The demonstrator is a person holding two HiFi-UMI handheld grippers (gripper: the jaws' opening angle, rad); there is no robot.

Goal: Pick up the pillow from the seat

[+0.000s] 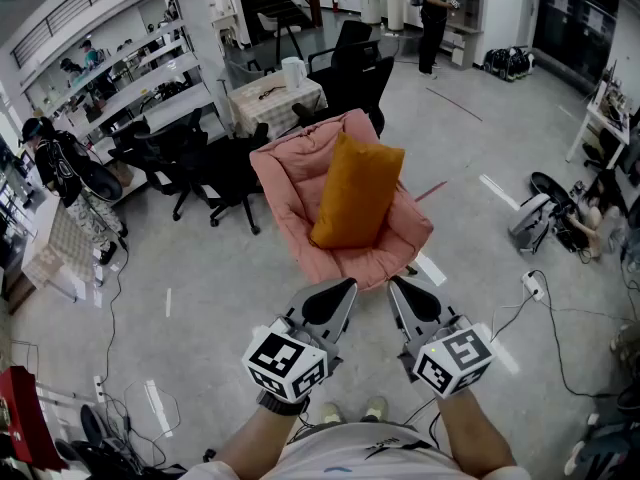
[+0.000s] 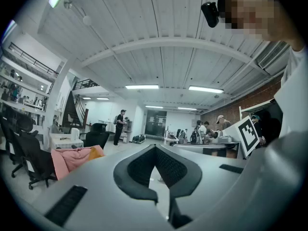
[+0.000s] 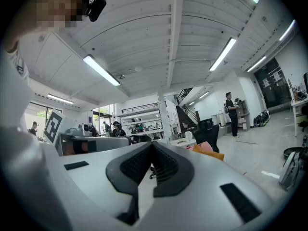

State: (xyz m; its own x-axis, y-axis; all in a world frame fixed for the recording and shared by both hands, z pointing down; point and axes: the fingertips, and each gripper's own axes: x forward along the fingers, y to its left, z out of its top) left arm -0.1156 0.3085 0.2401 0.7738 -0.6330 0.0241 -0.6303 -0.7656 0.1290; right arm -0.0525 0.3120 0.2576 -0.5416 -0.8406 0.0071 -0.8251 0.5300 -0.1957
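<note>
The left gripper has its fingers pressed together at the tips with nothing between them. The right gripper is the same, its fingers closed on empty air. In the head view the left gripper and the right gripper are held low in front of the person's body, side by side and near each other but not touching, with the tips pointing forward. Each carries its marker cube, left and right, at the near end, above the person's forearms. Ahead of the tips, and apart from them, stands the seat, a pink padded chair on the grey floor. The orange pillow stands upright on it, leaning back against the pink backrest with its lower edge down on the cushion, and neither gripper touches it. The left gripper view shows the seat and the pillow low at the left. The right gripper view shows only an orange edge of the pillow past the fingers. Behind the seat are black chairs and a desk with a checked cloth and a white jug on it. A person stands far back, and another person is at the left by the shelves. Cables trail over the floor at the right.
</note>
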